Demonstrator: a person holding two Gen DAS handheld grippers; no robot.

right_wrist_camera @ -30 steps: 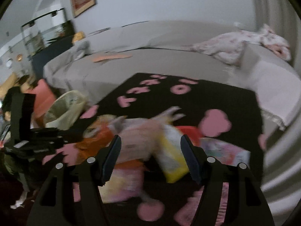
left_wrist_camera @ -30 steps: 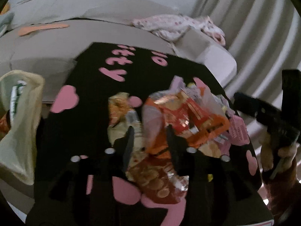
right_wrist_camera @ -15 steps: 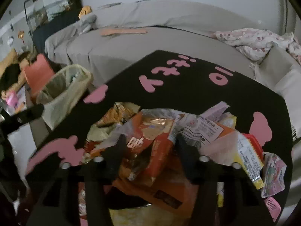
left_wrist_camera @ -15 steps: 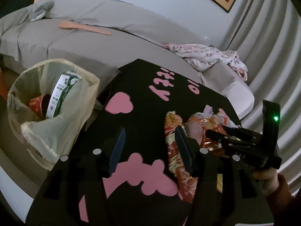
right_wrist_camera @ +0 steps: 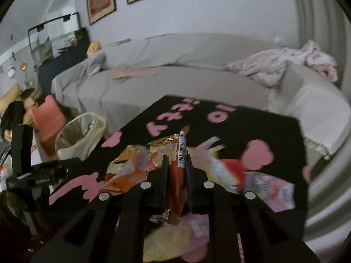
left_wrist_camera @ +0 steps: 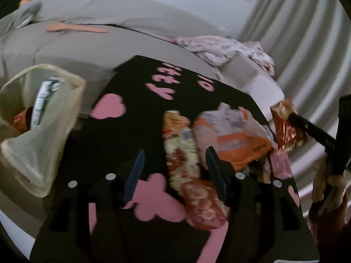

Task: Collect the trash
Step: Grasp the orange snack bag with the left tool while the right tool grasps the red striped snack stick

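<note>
The right gripper (right_wrist_camera: 176,160) is closed on a red and orange foil snack wrapper (right_wrist_camera: 178,175). The wrapper is pinched flat between the two fingers, and its barcode strip stands up above the fingertips while a crumpled end hangs below them. In the left wrist view the same wrapper (left_wrist_camera: 286,129) is seen lifted clear of the pile, so the grip is judged good.

The left gripper (left_wrist_camera: 175,171) is spread, its jaws have just been opening, and nothing is pressed by the pads. Between and just ahead of its fingers a long yellow and red biscuit packet (left_wrist_camera: 186,164) is lying on the black table with pink shapes (left_wrist_camera: 140,100). Just past the right fingertip an orange and white crumpled bag (left_wrist_camera: 230,140) rests on the heap.

The pale translucent bin bag (left_wrist_camera: 39,118) stands open well to the left of the left fingers, beside the table edge, with some rubbish already inside.

For the step in hand, the held wrapper should be carried over the heap to the bag mouth and released only when it is above the opening. The hanging end could catch on other packets, so a small lift first is advised. The left fingers should be lowered around the biscuit packet across its narrow width before they are closed.
</note>
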